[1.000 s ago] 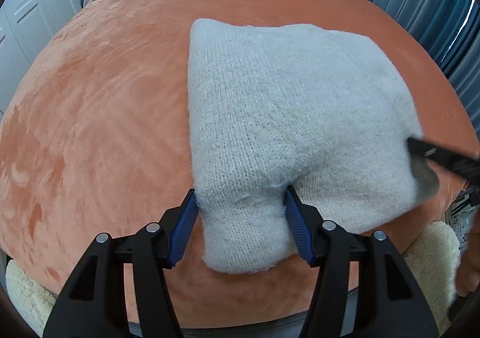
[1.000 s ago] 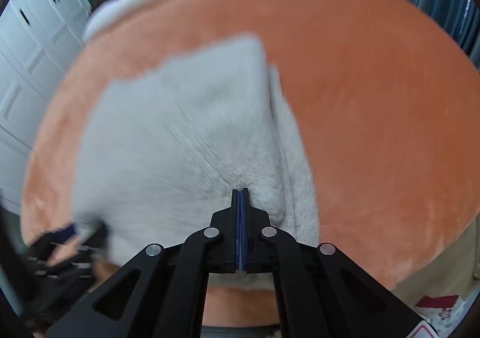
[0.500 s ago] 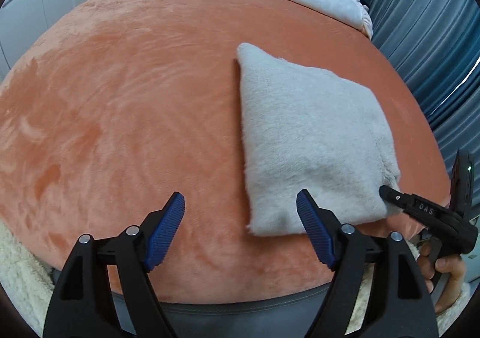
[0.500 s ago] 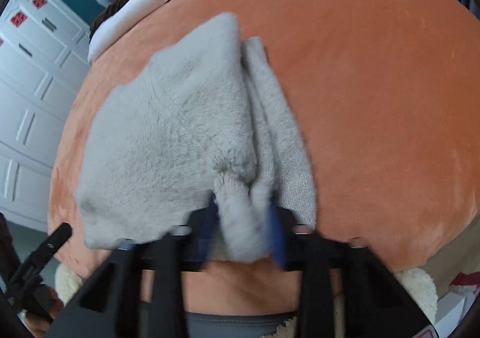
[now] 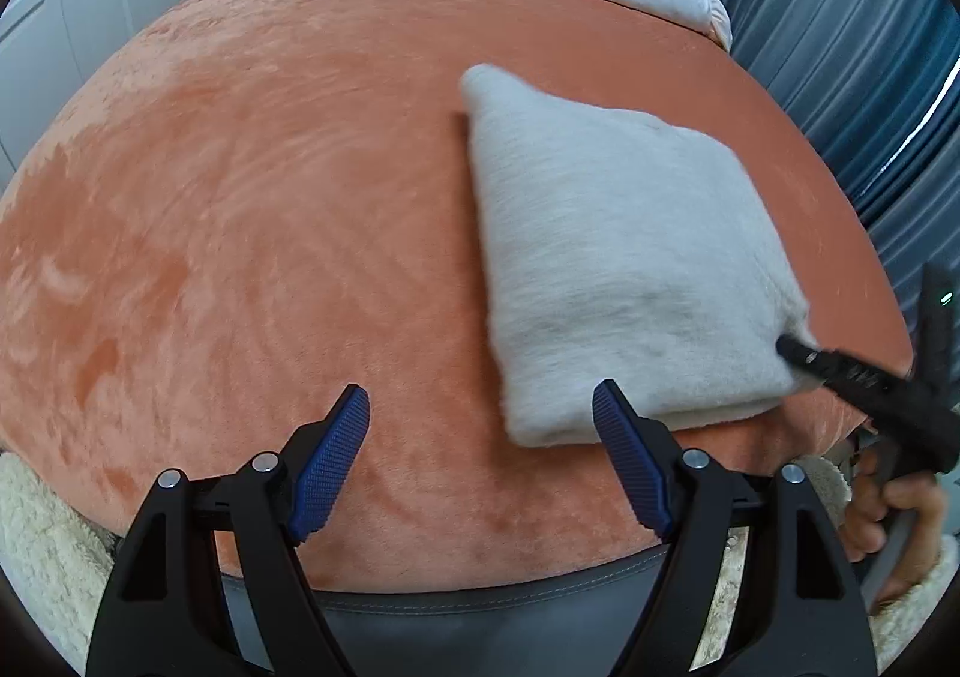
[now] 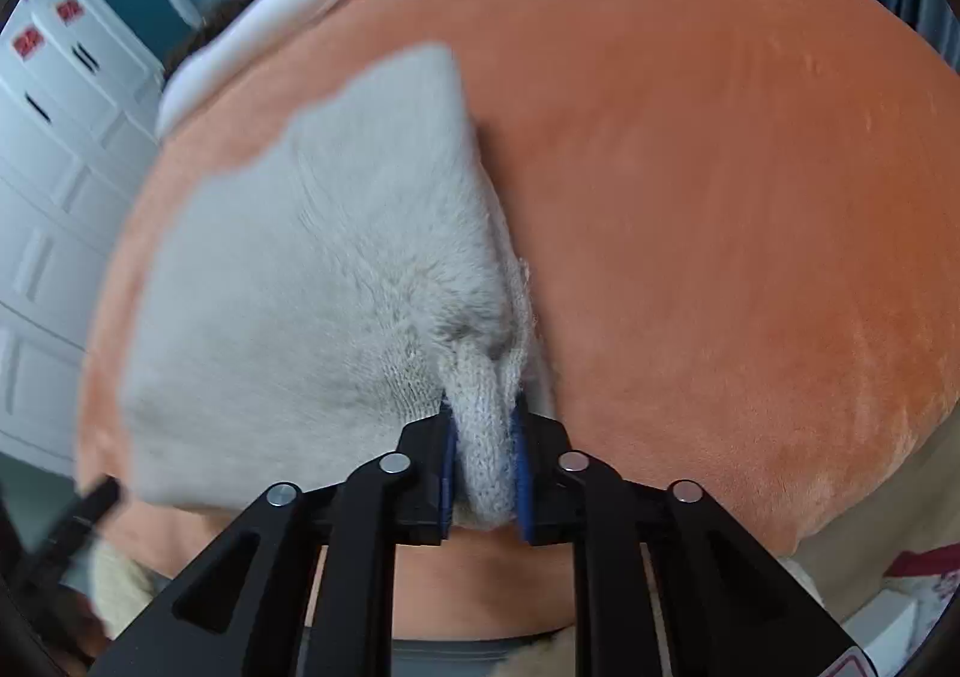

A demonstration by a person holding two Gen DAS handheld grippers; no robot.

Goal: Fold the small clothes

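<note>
one grey knit point(image 5: 624, 269), two tools, apparently folded

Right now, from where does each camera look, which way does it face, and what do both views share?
Left wrist: sits on the left gripper, looking down along its open, empty fingers at the orange blanket; the right gripper and a hand show at the right.
Right wrist: sits on the right gripper, looking down; its jaws are opening with a knit fold between them.
Shared: the grey sweater on the blanket.
</note>
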